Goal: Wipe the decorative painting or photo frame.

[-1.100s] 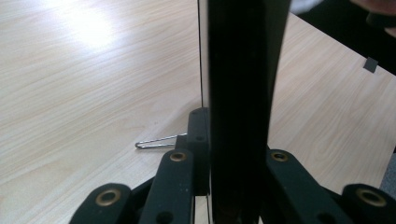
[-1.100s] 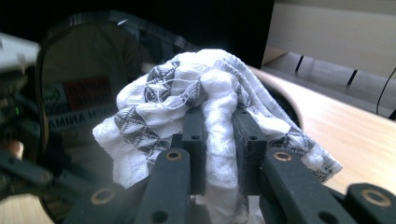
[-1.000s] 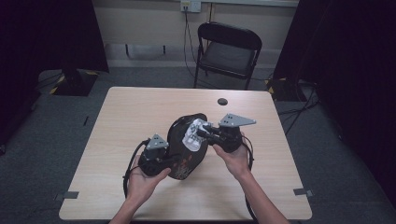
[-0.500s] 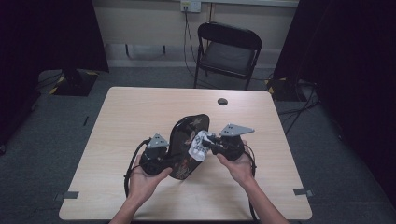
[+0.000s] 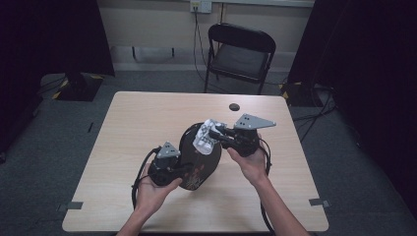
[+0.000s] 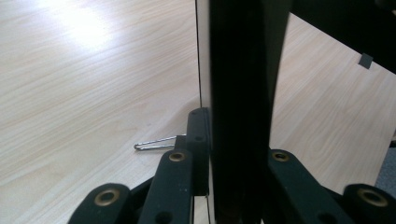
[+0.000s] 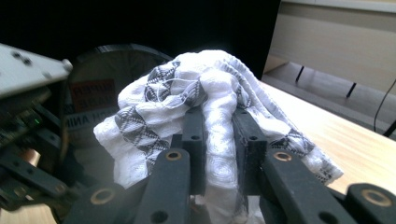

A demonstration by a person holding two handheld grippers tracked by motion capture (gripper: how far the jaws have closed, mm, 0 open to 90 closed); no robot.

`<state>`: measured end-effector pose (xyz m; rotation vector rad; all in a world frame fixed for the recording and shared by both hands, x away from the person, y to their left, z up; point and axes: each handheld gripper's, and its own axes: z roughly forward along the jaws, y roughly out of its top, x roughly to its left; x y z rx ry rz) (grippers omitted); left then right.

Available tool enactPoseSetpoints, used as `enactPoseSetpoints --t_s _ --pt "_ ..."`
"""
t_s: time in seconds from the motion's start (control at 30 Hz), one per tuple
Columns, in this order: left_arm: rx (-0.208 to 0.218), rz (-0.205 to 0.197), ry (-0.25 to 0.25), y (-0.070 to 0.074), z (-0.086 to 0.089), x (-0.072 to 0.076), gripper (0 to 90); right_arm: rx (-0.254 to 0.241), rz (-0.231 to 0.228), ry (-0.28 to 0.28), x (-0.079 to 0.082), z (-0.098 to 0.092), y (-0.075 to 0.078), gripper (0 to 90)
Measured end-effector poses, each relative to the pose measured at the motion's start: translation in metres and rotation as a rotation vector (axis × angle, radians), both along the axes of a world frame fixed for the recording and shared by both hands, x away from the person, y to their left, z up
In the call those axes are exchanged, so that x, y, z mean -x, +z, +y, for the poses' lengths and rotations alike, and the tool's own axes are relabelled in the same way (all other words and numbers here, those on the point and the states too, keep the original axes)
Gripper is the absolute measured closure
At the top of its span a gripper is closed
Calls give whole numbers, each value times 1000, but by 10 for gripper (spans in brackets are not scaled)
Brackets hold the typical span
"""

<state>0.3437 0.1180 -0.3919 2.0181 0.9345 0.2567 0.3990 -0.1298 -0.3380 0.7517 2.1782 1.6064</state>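
Crumpled woven cloth [image 7: 205,98] against glossy black oval pan [image 5: 194,160]

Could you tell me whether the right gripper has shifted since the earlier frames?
Yes. The right gripper, shut on the white cloth, has come back up toward the table's far edge and the small black disc, after dipping nearer the person.

The black pan [image 7: 93,112] bears a red-and-white label, its print too blurred to read.
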Motion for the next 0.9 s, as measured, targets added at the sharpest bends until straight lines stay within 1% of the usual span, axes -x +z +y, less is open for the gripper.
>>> enactPoseSetpoints --t_s 0.07,0.13,0.27,0.3,0.37,0.47,0.6,0.63,0.7,0.73,0.77,0.8,0.9 --pt "-7 -2 1 0 -1 0 795 -7 -5 5 1 1 1 778" --pt "-4 -2 2 0 -1 0 795 -13 1 9 2 1 -4 778" --pt "-3 -2 4 0 -1 0 795 18 35 17 3 1 -20 777" --pt "1 -7 9 -1 -1 1 795 29 47 23 4 1 -24 777" --pt "-12 -22 14 0 -3 4 793 41 56 33 4 1 -29 776" --pt "-11 -7 19 0 -2 3 796 52 51 34 5 3 -24 777" --pt "-12 -5 10 1 0 3 798 25 21 43 7 6 -11 776" --pt "-16 -8 4 1 0 4 798 15 11 44 7 7 -6 776" --pt "-11 -19 10 0 0 6 797 -3 0 47 8 8 1 775" --pt "-19 -21 4 0 0 7 795 0 -7 51 9 9 3 775" --pt "-25 -17 -3 1 2 6 794 2 -11 54 10 10 5 775" --pt "-13 -8 0 1 2 5 796 -1 -12 55 10 11 5 775" --pt "-13 -6 -5 2 4 5 799 -19 -13 61 11 12 7 775"
